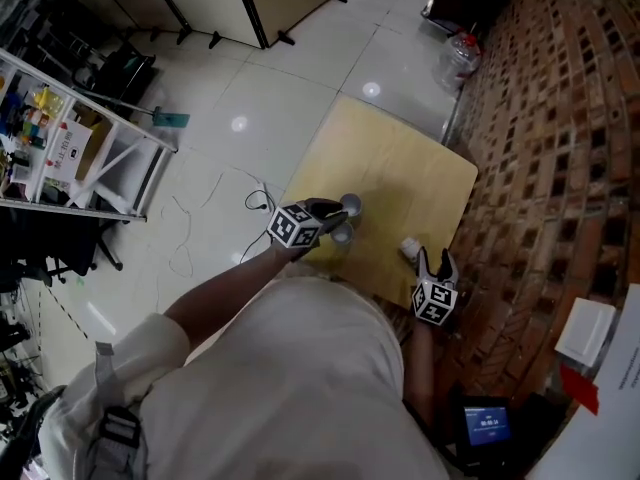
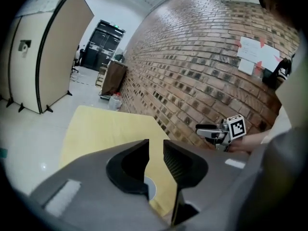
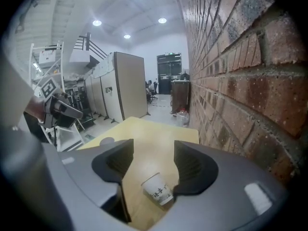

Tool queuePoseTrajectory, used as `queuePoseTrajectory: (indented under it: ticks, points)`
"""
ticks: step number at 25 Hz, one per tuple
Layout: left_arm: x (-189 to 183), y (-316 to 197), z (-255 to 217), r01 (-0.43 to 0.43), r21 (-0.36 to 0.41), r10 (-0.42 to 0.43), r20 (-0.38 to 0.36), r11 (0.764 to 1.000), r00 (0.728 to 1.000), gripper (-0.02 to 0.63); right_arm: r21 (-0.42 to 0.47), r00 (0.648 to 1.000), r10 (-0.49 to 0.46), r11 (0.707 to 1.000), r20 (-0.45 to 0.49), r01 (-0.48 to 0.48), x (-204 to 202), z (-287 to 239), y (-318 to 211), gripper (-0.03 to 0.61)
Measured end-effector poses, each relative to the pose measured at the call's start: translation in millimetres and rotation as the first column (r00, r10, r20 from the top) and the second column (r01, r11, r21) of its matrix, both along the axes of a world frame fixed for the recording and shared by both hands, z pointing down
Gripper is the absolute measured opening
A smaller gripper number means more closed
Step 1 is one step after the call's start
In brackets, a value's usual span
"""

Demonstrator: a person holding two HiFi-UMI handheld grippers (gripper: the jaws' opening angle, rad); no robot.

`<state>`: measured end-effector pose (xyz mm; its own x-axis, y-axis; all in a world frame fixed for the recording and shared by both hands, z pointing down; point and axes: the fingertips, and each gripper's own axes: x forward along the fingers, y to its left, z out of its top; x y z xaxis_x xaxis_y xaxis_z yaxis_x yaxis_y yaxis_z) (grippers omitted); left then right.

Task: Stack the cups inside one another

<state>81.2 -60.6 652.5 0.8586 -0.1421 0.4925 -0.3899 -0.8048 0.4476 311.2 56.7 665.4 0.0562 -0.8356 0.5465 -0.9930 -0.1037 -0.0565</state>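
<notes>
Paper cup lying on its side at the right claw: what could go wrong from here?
1. The lying cup sits between the open jaws of the right claw, near the edge of the table; a nudge may roll it off.
2. It looks like thin paper, so a hard squeeze could crush it.
3. Grabbed sideways, it may not line up with the other cup by the left claw.

Pale yellow square bench [image 1: 400, 168], top mostly bare. White paper cup [image 3: 158, 190] lies on its side near right-hand edge, dark print on its wall. Grey cup [image 1: 350, 205] stands near left edge, well apart from white one.
</notes>
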Motion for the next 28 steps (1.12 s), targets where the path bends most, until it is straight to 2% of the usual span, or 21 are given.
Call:
queuePoseTrajectory:
  ticks: [3, 6, 13, 18, 22, 26, 28]
  points:
    - [28.8, 17.0, -0.5, -0.110, -0.001, 0.110, 0.003, 0.994, 0.994, 0.112, -0.017, 1.000, 0.003, 1.000, -0.013, -0.003, -0.1, 5.4, 7.1, 0.270]
    - [62.7, 34.4, 4.8, -0.211, -0.016, 0.211, 0.009, 0.977, 0.977, 0.138, -0.046, 1.000, -0.002, 0.999, -0.029, 0.001, -2.8, 12.8, 14.2, 0.270]
    - [124.9, 71.5, 48.0, -0.397, -0.056, 0.400, 0.108, 0.916, 0.910, 0.158, -0.104, 1.000, 0.018, 0.994, -0.025, -0.020, -16.1, 26.5, 32.9, 0.270]
    - [154.8, 92.6, 87.5, -0.432, -0.160, 0.455, 0.163, 0.888, 0.875, 0.163, -0.130, 0.999, 0.046, 0.990, -0.009, -0.047, -21.0, 30.0, 46.2, 0.267]
    - [167.2, 99.1, 122.2, -0.395, -0.236, 0.448, 0.251, 0.888, 0.858, 0.161, -0.156, 0.998, 0.064, 0.986, -0.004, -0.063, -21.5, 36.5, 56.2, 0.264]
    - [180.6, 108.2, 143.1, -0.414, -0.249, 0.476, 0.301, 0.876, 0.826, 0.161, -0.186, 0.997, 0.073, 0.980, -0.007, -0.073, -24.3, 40.6, 70.2, 0.264]
    - [180.8, 110.9, 154.9, -0.421, -0.266, 0.493, 0.344, 0.867, 0.799, 0.161, -0.190, 0.997, 0.077, 0.979, -0.001, -0.076, -26.8, 40.9, 74.9, 0.264]
